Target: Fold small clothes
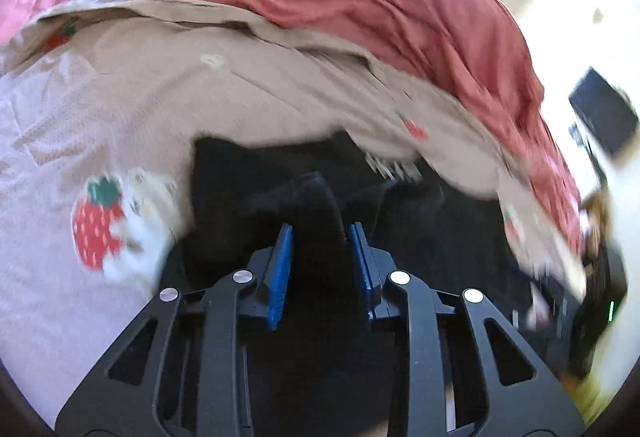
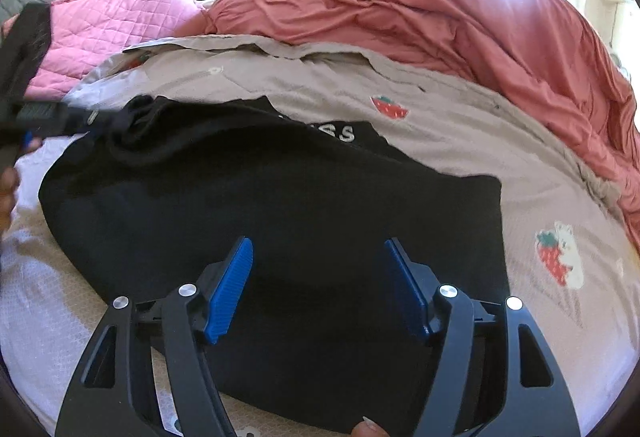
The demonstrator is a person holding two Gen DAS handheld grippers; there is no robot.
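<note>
Left gripper (image 1: 320, 233) shows, in its own wrist view, jaws pinched on a ridge of the black garment (image 1: 256, 177) on the strawberry-print bedsheet (image 1: 60, 141), while the right wrist view shows the right gripper (image 2: 318, 249) gaping empty above that garment's flat middle, so a fold looks under way and next needs the pinched edge carried across.

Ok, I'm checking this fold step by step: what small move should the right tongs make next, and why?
Probably shift the right tongs toward the far right corner of the black garment and close there. They stand open over its middle, holding nothing, while the left tongs seem pinched on a ridge of it at the far left corner.
</note>
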